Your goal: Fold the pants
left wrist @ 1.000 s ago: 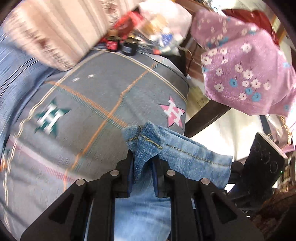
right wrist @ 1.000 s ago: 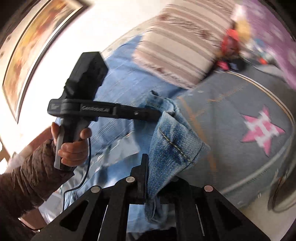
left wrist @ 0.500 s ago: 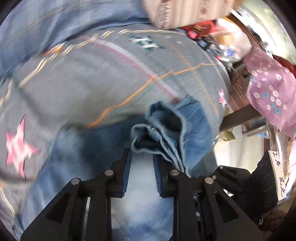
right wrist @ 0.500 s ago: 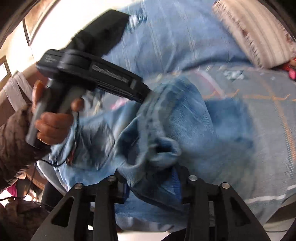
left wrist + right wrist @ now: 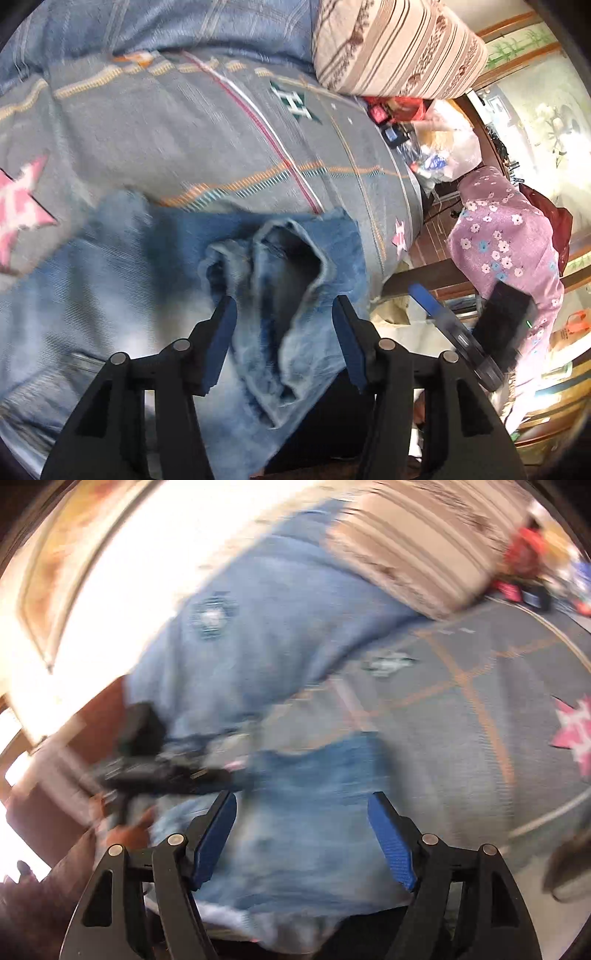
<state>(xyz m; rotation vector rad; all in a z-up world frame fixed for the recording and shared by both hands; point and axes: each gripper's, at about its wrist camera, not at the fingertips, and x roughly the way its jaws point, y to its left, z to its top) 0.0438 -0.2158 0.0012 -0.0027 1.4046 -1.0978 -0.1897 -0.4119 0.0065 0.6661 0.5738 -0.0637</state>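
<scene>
Light blue denim pants (image 5: 122,295) lie folded over on the grey patterned bedspread (image 5: 166,140). The bunched hem (image 5: 280,266) of a leg rests between the fingers of my left gripper (image 5: 283,308), whose jaws are opening and no longer press on it. In the right wrist view the pants (image 5: 306,830) lie under my right gripper (image 5: 302,805), which is opening wide, its blue pads clear of the cloth. The left gripper (image 5: 155,771) appears there as a dark blur at the left, with the person's hand below it. The right gripper (image 5: 461,332) shows at the right edge of the left wrist view.
A striped pillow (image 5: 395,48) and a blue blanket (image 5: 147,29) lie at the far side of the bed. Small jars and bags (image 5: 402,118) crowd the bed's corner. A pink flowered cloth (image 5: 509,236) hangs beside the bed, past its right edge.
Both grippers went from shut on the denim hem to open. The pants dropped from being held up to lying on the bedspread. The left gripper swung over and rolled.
</scene>
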